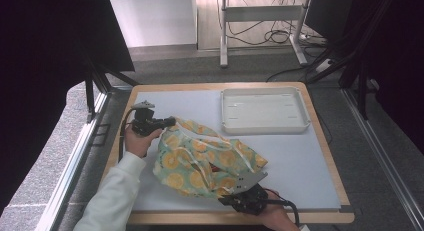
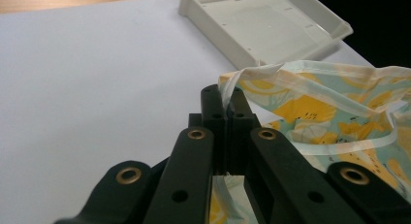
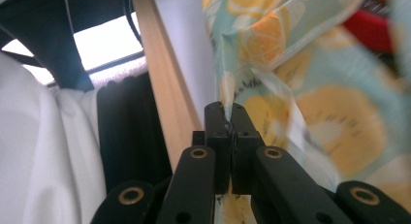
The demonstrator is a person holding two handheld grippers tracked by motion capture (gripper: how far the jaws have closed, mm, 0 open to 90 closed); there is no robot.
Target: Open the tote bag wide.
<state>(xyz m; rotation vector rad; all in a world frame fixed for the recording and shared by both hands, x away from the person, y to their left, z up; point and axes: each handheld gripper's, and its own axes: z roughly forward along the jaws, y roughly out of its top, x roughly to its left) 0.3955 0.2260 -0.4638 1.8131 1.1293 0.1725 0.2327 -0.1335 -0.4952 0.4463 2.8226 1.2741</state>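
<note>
Sagging orange-print cloth point(image 1: 207, 161), maybe crumpled

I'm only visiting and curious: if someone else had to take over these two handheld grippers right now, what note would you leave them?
Left gripper: shut on the patterned cloth at its far-left edge.
Right gripper: shut on the cloth's near edge.
The cloth lies rumpled on the grey mat, something red partly showing inside its folds.
White tray: empty, at the far right.
Done: both edges gripped.
Left: probably spreading or folding the cloth.
</note>
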